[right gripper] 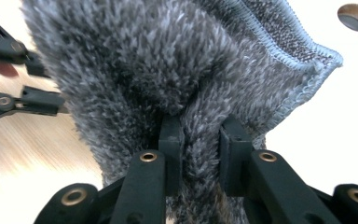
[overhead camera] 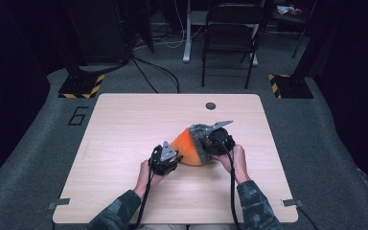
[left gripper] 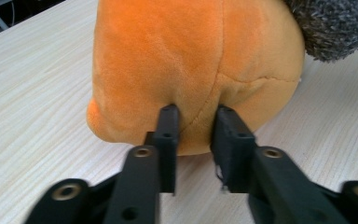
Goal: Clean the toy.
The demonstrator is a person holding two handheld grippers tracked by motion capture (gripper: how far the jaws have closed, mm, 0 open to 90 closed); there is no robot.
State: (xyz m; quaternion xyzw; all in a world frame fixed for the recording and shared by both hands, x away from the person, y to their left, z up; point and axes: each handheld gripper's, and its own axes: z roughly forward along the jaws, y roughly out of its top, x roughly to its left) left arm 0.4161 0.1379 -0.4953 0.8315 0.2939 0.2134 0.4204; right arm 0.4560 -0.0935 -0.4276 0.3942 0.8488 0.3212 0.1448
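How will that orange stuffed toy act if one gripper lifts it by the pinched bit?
The orange stuffed toy probably sags and stretches: its plush puckers between the left gripper. It looks light for its size. It likely won't slip, since the right gripper bites into the fuzzy grey cloth.

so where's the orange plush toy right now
In the high view the orange plush toy lies near the middle of the table, between the left gripper and the right gripper, its far end covered by the grey fuzzy cloth.
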